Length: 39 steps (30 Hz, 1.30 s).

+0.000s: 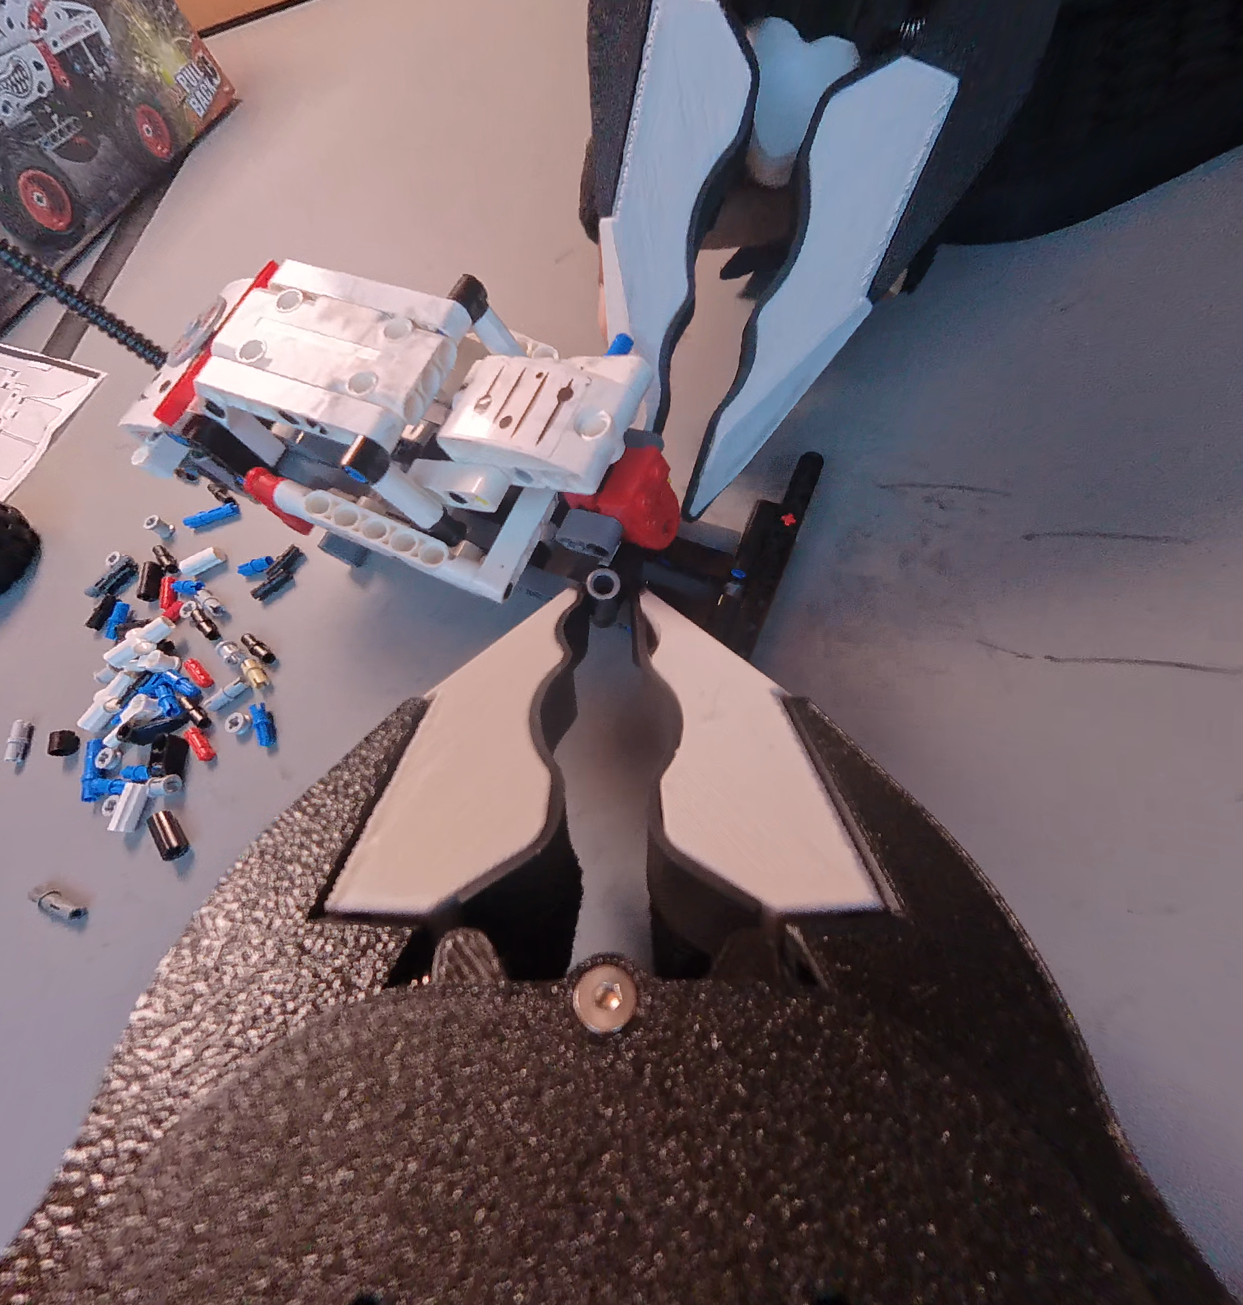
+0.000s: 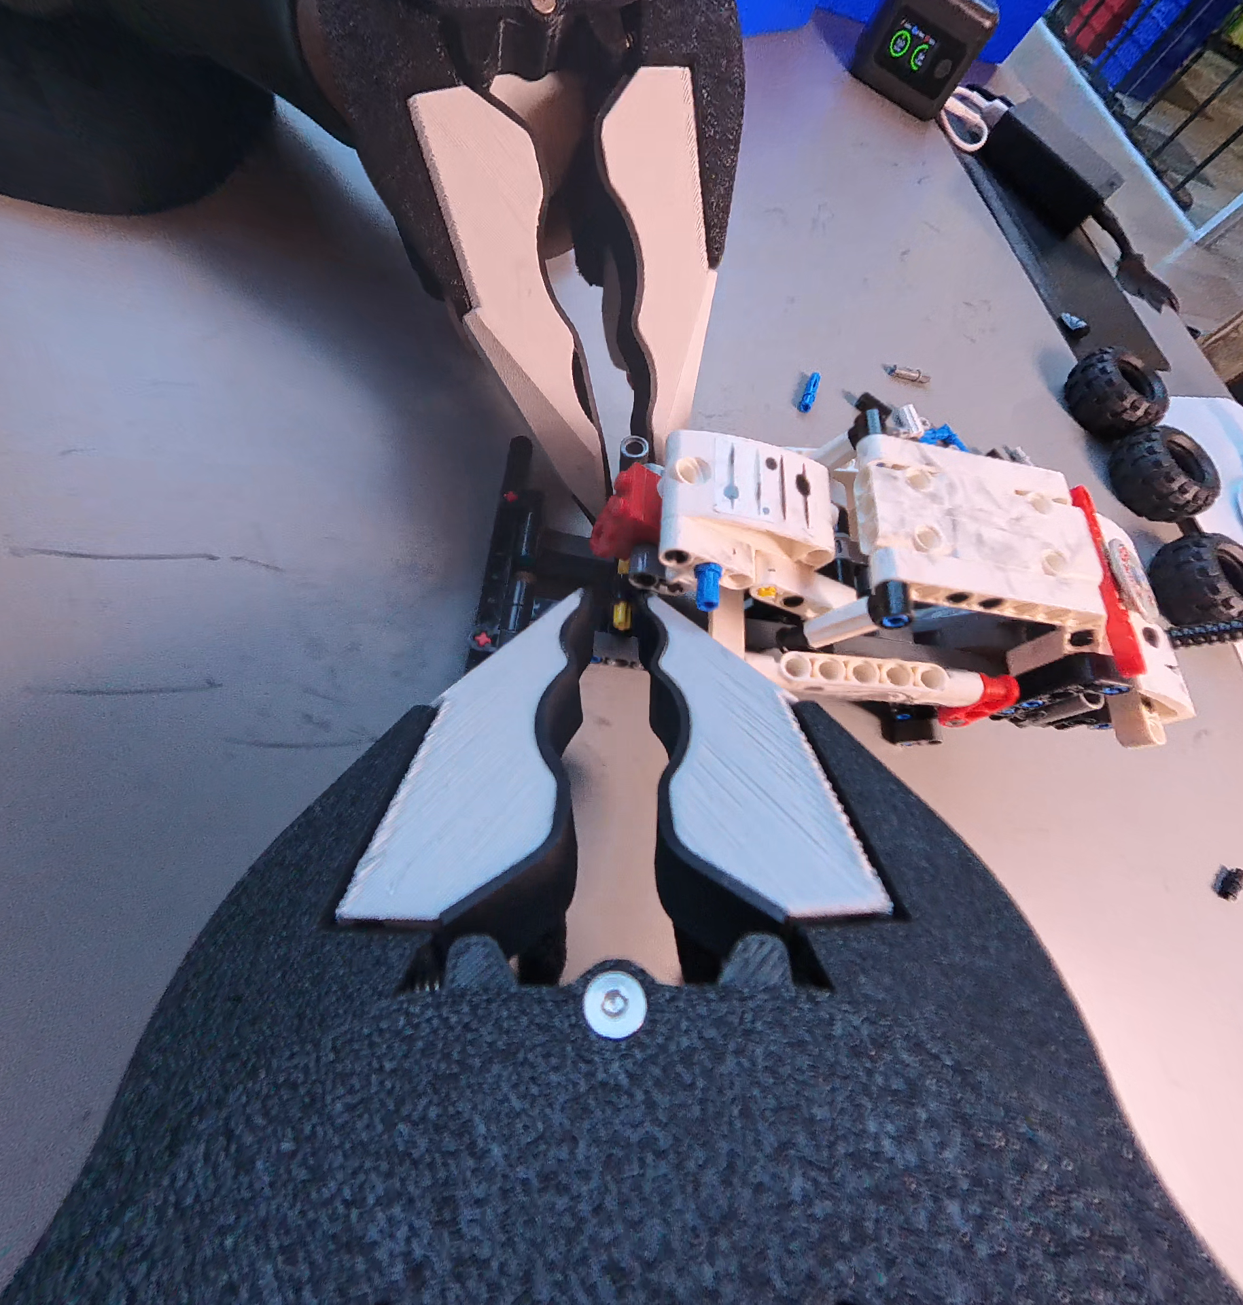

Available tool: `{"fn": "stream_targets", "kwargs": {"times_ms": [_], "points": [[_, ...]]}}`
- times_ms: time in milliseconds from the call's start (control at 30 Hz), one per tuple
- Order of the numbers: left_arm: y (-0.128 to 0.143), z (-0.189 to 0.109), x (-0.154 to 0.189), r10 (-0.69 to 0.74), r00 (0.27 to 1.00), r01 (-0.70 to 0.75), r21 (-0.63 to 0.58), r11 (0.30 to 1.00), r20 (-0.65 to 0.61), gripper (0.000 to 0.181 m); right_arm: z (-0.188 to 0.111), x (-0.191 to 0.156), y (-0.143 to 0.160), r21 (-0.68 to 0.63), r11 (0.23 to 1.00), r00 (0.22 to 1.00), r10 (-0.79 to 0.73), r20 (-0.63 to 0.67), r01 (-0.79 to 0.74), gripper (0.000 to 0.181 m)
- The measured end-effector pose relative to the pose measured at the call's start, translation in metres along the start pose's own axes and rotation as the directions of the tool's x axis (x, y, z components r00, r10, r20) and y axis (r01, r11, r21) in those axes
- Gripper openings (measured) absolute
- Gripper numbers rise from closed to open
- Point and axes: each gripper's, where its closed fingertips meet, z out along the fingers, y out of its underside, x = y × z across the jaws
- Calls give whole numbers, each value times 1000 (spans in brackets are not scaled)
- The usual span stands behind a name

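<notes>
While its fingers pinch in on a small grey connector at the front of the toy truck model, the left gripper meets the right gripper, whose tips close on the same black front frame. The model lies on a grey table. Loose pins lie beside it, and three black tyres sit beyond.

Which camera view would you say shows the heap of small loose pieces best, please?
The left wrist view: the heap of loose pieces lies unobstructed on the table. In the right wrist view the toy truck hides most of it.
</notes>
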Motion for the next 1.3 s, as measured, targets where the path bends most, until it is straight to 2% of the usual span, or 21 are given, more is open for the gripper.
{"fn": "stream_targets", "kwargs": {"times_ms": [667,967,1033,1300], "points": [[-8,9,23,118,990,-122,-40,992,-77,8,-9,-11,3,12,1000,996,-24,87,23,6],[-14,15,27,102,991,-104,-26,994,-83,6,-7,-13,11,-29,998,996,-59,72,61,12],[-15,15,29,109,990,-112,-28,993,-91,6,-7,-13,10,-24,997,995,-70,64,72,7],[-16,16,30,119,989,-122,-38,992,-85,6,-8,-13,11,-27,998,995,-50,90,53,6]]}}
